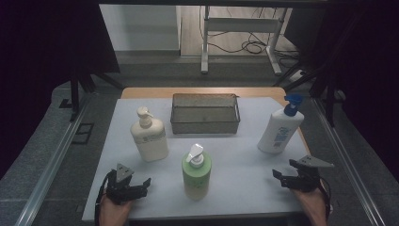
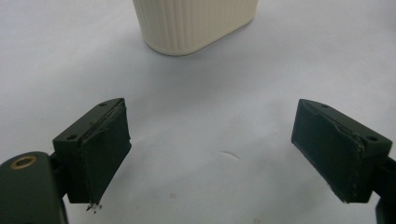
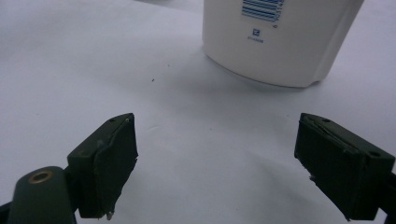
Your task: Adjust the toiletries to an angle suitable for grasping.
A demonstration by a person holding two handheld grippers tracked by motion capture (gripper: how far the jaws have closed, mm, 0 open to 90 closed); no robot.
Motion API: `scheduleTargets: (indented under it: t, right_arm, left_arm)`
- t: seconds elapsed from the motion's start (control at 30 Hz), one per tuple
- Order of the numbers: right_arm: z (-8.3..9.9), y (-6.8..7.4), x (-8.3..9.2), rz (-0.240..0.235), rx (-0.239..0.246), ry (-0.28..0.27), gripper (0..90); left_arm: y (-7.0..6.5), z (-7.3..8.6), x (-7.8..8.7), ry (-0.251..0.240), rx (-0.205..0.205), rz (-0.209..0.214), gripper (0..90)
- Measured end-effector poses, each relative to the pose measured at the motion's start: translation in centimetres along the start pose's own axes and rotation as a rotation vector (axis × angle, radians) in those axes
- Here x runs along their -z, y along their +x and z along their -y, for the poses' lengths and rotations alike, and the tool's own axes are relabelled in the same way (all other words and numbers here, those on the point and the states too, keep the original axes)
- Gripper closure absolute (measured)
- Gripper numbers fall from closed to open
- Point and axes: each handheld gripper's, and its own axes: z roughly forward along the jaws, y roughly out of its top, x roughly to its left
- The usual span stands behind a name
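Observation:
Three pump bottles stand on a white sheet [image 1: 235,160]. A cream bottle [image 1: 149,136] is at the left, a green one [image 1: 196,173] at the front middle, and a white bottle with a blue pump [image 1: 281,126] at the right. My left gripper [image 1: 141,184] rests near the front left edge, open and empty; the cream bottle's ribbed base [image 2: 194,23] stands ahead of its jaws [image 2: 212,149]. My right gripper [image 1: 278,177] sits at the front right, open with nothing between its fingers, and the white bottle's base [image 3: 280,42] is ahead of it [image 3: 217,163].
A grey wire-mesh basket [image 1: 205,114] sits at the back middle of the sheet. A wooden table edge [image 1: 150,92] shows behind it. Metal rails [image 1: 56,155] run along both sides. Table legs and cables [image 1: 249,44] lie on the floor beyond.

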Motion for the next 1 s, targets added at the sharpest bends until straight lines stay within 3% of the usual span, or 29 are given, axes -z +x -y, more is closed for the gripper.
scheduleTargets:
  t: [1.0]
  right_arm:
    - [-0.13, 0.20, -0.25, -0.003, 0.023, 0.019, 13.9]
  left_arm:
    - [0.08, 0.04, 0.40, 0.001, -0.019, -0.044, 12.5]
